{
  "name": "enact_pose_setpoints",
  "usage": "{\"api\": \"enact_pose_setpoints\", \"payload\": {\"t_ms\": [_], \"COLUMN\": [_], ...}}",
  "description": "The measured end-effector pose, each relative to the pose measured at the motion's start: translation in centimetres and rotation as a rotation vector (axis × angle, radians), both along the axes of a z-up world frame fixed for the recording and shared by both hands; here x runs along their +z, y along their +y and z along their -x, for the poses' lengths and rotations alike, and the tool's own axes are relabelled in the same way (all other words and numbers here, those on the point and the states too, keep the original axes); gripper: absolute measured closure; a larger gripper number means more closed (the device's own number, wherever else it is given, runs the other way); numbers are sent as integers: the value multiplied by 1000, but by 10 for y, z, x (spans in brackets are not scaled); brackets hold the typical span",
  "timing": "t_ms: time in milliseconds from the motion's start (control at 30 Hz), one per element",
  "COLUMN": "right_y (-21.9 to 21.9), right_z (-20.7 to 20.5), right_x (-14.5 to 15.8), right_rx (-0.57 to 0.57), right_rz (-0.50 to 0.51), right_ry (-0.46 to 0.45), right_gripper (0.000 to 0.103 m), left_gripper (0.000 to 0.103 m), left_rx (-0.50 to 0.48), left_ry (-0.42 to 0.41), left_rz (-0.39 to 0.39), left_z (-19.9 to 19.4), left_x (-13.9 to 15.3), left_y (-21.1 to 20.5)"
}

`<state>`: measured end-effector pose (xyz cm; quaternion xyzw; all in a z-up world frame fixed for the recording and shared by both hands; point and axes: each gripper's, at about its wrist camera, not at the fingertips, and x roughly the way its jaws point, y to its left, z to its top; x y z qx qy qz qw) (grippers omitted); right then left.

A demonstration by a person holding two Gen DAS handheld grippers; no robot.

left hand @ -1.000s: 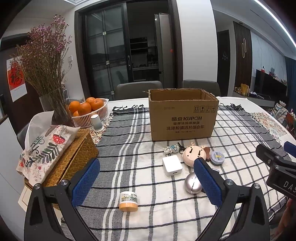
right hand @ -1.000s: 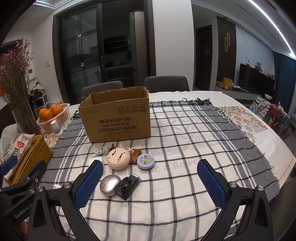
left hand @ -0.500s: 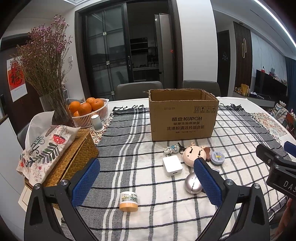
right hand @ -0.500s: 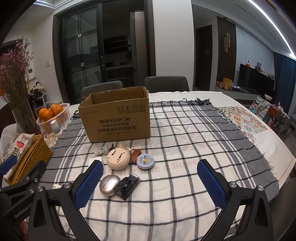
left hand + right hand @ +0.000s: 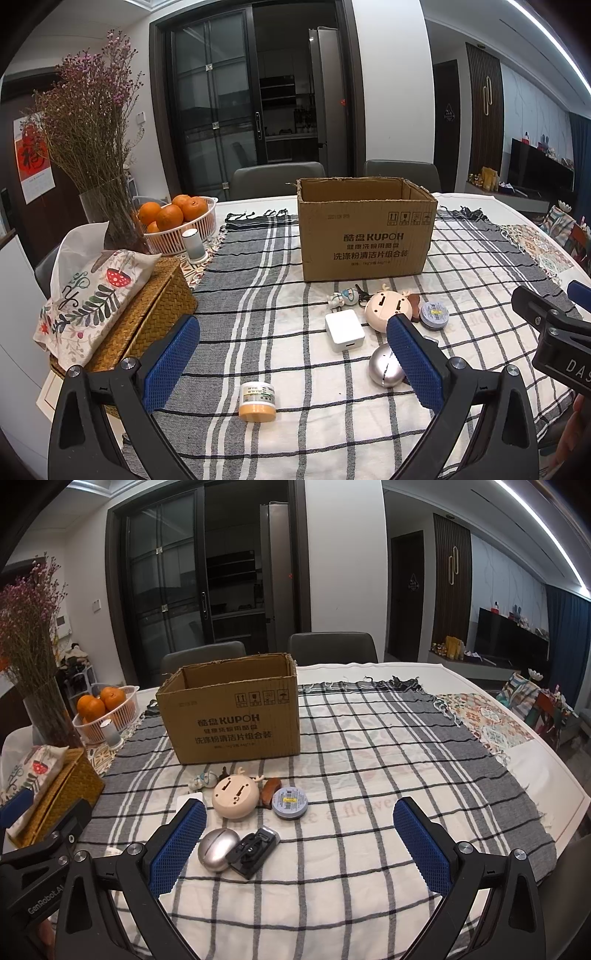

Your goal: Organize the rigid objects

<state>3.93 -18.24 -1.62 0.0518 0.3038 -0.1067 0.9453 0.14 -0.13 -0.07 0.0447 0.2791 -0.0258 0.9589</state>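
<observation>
Moved: nothing has moved since the earlier pictures; both tools sit in the same spots over the table.
Left gripper (image 5: 293,363): wide open, holding nothing; its bumpy blue pads (image 5: 172,363) are far apart above the cloth.
Right gripper (image 5: 299,845): wide open too, empty, with the same bumpy blue pads (image 5: 421,847).
Cardboard box (image 5: 364,227): brown, square, open on top, standing on the cloth behind the small things.
Small jar (image 5: 258,401): round, orange bottom with a pale lid, alone between the left gripper's fingers.
White charger (image 5: 344,329): smooth, boxy block, just left of the round toy.
Round cream toy (image 5: 235,802): smooth, with little antlers, in front of the box.
Round tin (image 5: 290,802): flat, with a yellow label, just right of the toy.
Silver egg case (image 5: 218,848): shiny and oval, touching a black clip (image 5: 252,853).
Tiny figure (image 5: 342,297): lying close to the box.
Cloth (image 5: 369,760): grey and white checks, soft, spread over the table.
Woven box (image 5: 147,321): yellow wicker, holding tissues, at the left.
Orange basket (image 5: 177,221): white, ribbed and round.
</observation>
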Motion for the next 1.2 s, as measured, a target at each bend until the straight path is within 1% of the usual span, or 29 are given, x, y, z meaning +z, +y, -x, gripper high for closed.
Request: {"api": "enact_pose_setpoints", "payload": {"t_ms": [567, 833, 1033, 1200], "right_y": [0, -2, -5, -9], "right_z": [0, -2, -6, -20], "right_x": [0, -1, -4, -11], "right_rx": [-1, 2, 13, 29], "right_rz": [2, -3, -12, -12], "right_ry": [0, 6, 27, 65], "right_gripper": [1, 1, 1, 1], "left_gripper": [0, 0, 0, 0], "left_rx": [-1, -4, -6, -7], "left_ry": [6, 15, 38, 77], "left_rz": [-2, -4, 7, 27], "left_z": [-2, -5, -12, -23], "left_x": [-1, -5, -11, -17], "left_y": [-1, -3, -5, -9]}}
